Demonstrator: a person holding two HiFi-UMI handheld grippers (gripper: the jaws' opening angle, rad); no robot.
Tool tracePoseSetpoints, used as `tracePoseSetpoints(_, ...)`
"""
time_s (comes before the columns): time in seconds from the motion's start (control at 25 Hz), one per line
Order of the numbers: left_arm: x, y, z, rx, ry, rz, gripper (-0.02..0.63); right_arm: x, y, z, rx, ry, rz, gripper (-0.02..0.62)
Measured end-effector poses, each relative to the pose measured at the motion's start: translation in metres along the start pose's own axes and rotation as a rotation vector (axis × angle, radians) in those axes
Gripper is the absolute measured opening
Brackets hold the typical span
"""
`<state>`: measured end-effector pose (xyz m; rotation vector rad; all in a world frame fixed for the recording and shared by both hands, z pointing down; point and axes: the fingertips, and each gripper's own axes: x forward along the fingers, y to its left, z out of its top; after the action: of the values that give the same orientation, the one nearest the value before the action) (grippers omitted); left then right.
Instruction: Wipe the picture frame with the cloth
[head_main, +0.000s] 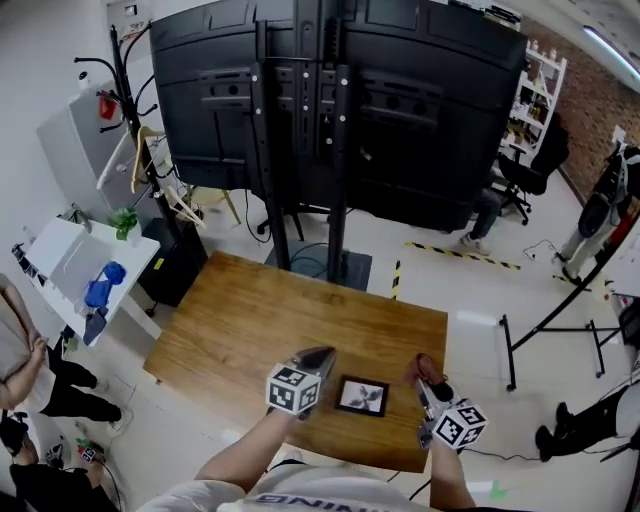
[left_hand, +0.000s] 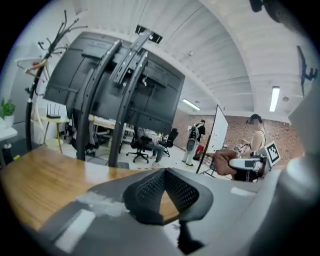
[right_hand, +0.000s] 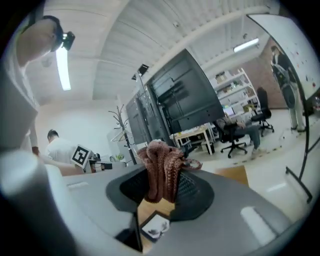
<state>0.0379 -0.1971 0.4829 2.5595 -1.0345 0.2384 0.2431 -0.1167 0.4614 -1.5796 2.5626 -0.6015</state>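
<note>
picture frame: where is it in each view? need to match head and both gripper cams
Head view: picture frame lies flat near the front edge of the wooden table, lower centre.
Left gripper view: cannot be made out.
Right gripper view: bottom centre, showing in the gap under the cloth.
Shared landmark: the black screen stand.

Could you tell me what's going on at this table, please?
A person holds two grippers over the wooden table. The right gripper has its jaws shut on a brown cloth, just beside the picture frame lying flat on the table. The left gripper, shut and empty, is on the frame's other side.
</note>
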Motion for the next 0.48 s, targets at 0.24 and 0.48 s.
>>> tracePoseSetpoints(0.24,-0.047,-0.009,0.080,0.087,-0.189,0.028,0.006,-0.017,0.023,0.063,-0.135,-0.091,-0.033,0.110)
tracePoseSetpoints(0.48,-0.072,-0.024,0.107,0.134,-0.258,-0.007,0.006,-0.021,0.032,0.072,-0.143,-0.095,-0.075,0.110)
